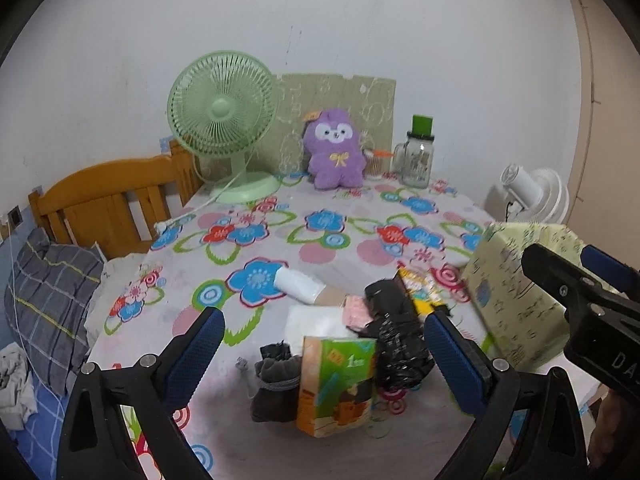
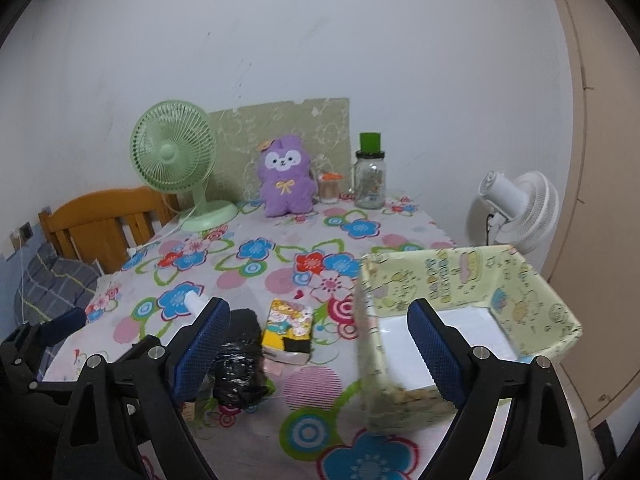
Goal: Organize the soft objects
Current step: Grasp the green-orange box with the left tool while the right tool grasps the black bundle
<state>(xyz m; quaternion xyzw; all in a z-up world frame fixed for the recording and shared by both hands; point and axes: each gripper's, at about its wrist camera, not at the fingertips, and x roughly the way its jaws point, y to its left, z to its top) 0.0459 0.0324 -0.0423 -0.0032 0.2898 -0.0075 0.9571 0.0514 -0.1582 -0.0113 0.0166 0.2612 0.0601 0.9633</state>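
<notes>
Black hand-held gripper frames, blue cross-hatched finger pads, silver screws.

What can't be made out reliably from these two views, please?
- Left wrist view: the dark bundle is too blurred to identify.
- Right wrist view: the box's floor is partly hidden by the right gripper.
- Both views: the jar's contents are too small.

I am taking the plush toy as my mark, sitting at the far edge of the table; the desk fan is standing to its left; the glass jar is standing to its right; the open box is lying nearer me and rightward; the tissue pack and the bagged bundle are lying in front of it, left of the box.
</notes>
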